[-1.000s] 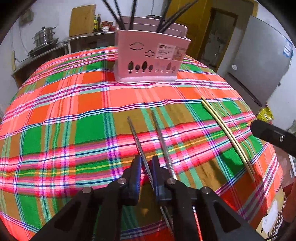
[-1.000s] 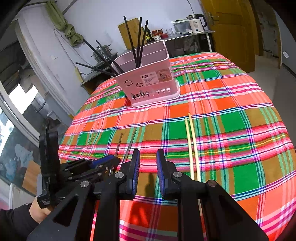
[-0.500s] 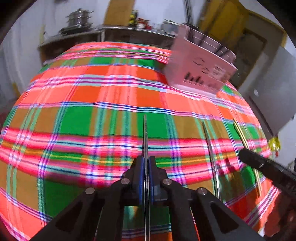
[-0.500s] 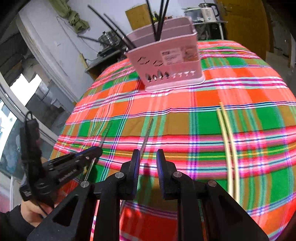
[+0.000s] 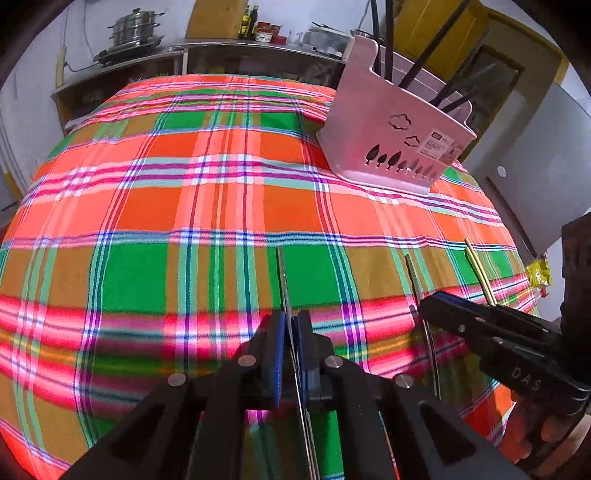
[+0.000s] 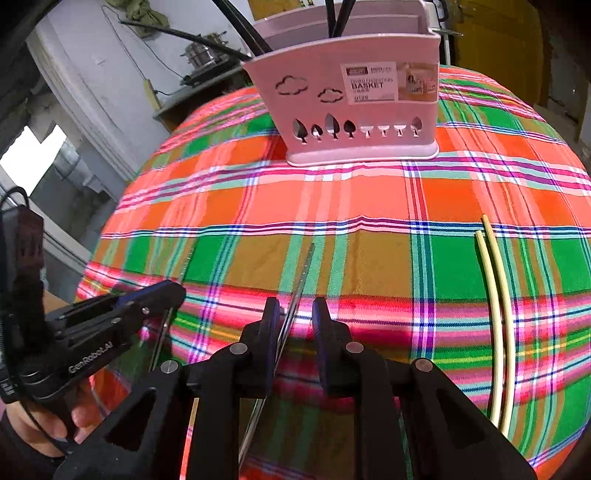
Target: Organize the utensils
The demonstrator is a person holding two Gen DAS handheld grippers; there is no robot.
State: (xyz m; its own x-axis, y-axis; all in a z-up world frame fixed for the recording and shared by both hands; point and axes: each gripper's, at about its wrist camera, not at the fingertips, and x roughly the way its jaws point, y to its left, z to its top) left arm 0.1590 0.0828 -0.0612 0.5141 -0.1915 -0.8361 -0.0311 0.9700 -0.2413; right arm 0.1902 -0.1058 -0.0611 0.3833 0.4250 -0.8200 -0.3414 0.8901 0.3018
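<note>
My left gripper (image 5: 291,325) is shut on a metal chopstick (image 5: 283,280) that points forward over the plaid cloth; it also shows in the right wrist view (image 6: 173,291). My right gripper (image 6: 295,317) is open, its fingers on either side of the second metal chopstick (image 6: 301,280), which lies on the cloth and shows in the left wrist view (image 5: 415,284). The right gripper shows in the left wrist view (image 5: 432,306). A pink utensil basket (image 6: 354,103) with several black chopsticks stands at the far side, also in the left wrist view (image 5: 391,136).
Two pale yellow chopsticks (image 6: 496,295) lie side by side on the cloth to the right. The plaid-covered table (image 5: 147,221) falls away at the near and side edges. A counter with pots (image 5: 133,33) stands behind the table.
My left gripper took one metal chopstick and swung left with it. My right gripper moved in over the other metal chopstick and now straddles it.
</note>
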